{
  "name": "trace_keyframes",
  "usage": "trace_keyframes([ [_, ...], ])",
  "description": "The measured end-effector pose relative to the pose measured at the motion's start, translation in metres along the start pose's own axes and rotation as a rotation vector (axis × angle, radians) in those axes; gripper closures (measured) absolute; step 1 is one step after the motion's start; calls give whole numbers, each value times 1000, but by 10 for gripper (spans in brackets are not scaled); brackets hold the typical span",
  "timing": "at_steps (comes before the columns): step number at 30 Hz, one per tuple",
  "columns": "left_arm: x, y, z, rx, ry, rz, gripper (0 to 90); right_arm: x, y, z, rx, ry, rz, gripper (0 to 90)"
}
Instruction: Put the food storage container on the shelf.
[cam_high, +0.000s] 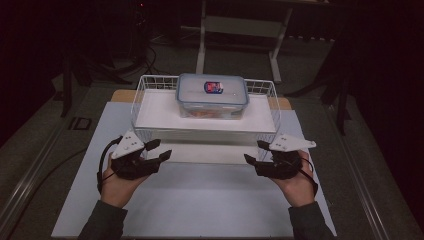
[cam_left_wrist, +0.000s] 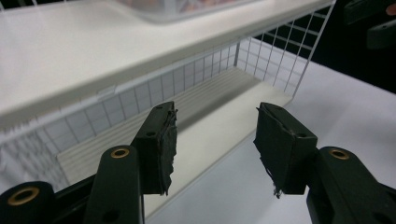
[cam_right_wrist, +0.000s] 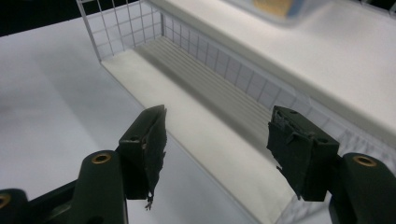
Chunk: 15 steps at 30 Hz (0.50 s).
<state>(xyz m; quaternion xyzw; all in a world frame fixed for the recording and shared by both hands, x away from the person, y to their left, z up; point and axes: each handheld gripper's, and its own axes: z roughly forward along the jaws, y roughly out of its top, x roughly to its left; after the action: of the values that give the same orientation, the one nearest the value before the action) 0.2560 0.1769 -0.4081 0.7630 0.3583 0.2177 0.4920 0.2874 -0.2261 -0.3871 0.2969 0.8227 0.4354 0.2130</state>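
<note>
The lidded container (cam_high: 212, 96) sits on a white board across the wire basket (cam_high: 141, 95), its contents blurred; bare white surface (cam_high: 210, 200) lies open before the basket's near edge; left tongs (cam_high: 159, 150) and right tongs (cam_high: 254, 151) gape apart, holding nothing, flanking that edge.

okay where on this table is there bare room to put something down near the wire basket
Free: the white mat between the left gripper and right gripper, and its strips either side of the wire basket. Crowded: the basket itself, where a white board carries a lidded plastic container.
</note>
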Motion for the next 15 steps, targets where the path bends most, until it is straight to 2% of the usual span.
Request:
trace_keyframes([
  [5, 6, -23, -6, 28, 28, -10, 472, -4, -28, -8, -9, -19, 41, 368],
  [7, 7, -26, -7, 31, 32, -17, 471, -6, -38, -12, -9, -25, 54, 368],
  [8, 12, -37, -11, 35, 50, -32, 471, -7, -45, -15, -12, -30, 63, 368],
  [10, 16, -45, -15, 32, 65, -59, 469, -9, -54, -20, -22, -33, 84, 361],
  [15, 20, -60, -23, 25, 96, -84, 434, -17, -76, -30, -49, -39, 160, 310],
])
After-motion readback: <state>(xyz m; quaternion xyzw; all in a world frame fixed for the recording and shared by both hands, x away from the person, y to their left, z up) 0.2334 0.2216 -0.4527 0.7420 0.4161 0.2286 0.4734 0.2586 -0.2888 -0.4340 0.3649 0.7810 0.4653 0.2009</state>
